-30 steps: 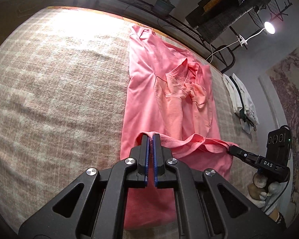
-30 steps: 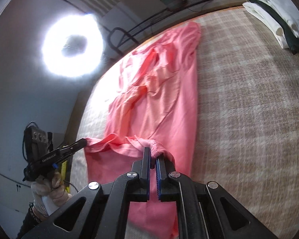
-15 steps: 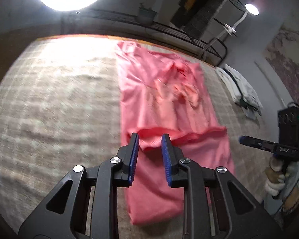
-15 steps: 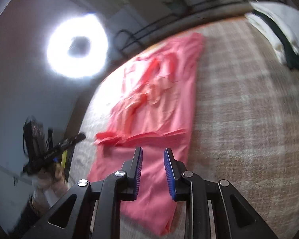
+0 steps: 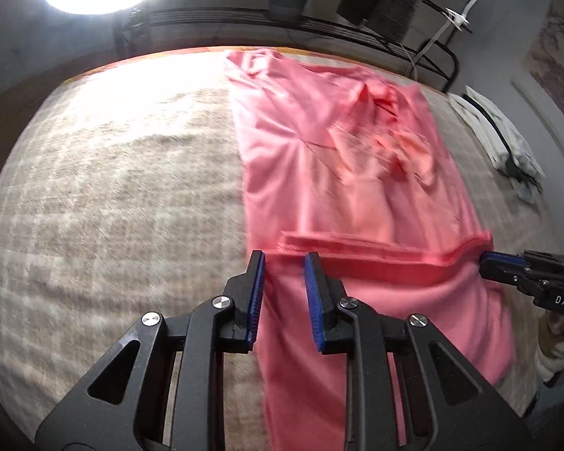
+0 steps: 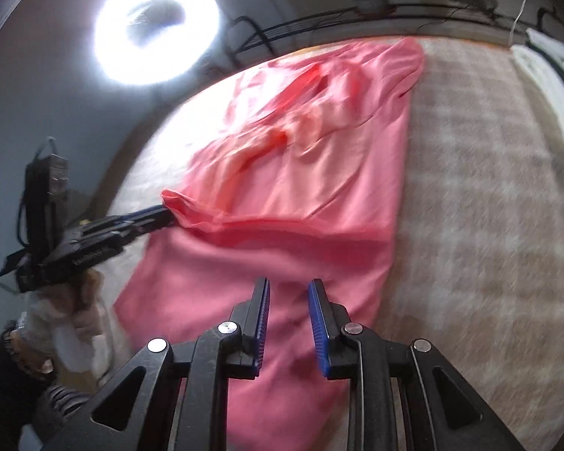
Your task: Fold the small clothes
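Fingers (image 5: 257, 289) apart over plaid blanket (image 5: 112, 188)

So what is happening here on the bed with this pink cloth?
A person is folding a pink garment on a beige plaid blanket, with tongs in each hand. The lower part is already folded up over the body, and its hem lies across the middle. The left tongs and the right tongs have just been opening; both stand open over the fabric, holding nothing.
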`<control>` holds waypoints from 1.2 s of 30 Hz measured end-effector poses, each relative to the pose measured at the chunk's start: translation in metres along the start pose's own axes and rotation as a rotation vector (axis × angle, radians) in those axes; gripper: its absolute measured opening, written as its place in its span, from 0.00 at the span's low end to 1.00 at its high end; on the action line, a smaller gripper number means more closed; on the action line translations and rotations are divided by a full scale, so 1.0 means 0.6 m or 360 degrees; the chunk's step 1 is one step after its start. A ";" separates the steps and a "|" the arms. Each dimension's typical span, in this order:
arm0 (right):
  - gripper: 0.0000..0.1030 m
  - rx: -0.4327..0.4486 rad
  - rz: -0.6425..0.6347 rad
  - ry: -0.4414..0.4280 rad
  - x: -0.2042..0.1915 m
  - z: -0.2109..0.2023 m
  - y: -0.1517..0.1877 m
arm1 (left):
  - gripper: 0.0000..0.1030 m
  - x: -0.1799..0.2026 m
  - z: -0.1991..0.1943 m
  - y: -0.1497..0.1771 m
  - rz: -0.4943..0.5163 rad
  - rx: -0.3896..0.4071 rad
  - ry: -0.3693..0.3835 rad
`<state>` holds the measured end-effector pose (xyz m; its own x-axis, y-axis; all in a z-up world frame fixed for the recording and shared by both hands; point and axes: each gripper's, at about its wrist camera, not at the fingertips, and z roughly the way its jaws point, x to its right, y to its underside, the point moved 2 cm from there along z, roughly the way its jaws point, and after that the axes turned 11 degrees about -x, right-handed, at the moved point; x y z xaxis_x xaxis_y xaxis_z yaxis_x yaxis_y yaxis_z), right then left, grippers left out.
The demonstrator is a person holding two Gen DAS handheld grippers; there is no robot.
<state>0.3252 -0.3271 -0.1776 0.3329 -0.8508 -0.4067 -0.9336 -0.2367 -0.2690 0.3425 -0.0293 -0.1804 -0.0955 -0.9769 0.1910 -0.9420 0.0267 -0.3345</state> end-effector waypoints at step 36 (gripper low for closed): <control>0.25 -0.0096 -0.0336 0.0301 -0.035 -0.029 0.156 | 0.26 -0.012 -0.062 0.215 0.0216 0.0077 -0.0301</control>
<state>0.2285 -0.3395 -0.1789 0.4955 -0.8507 -0.1756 -0.8542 -0.4407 -0.2758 0.2100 -0.0107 -0.1906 -0.1541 -0.9875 -0.0338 -0.9076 0.1550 -0.3903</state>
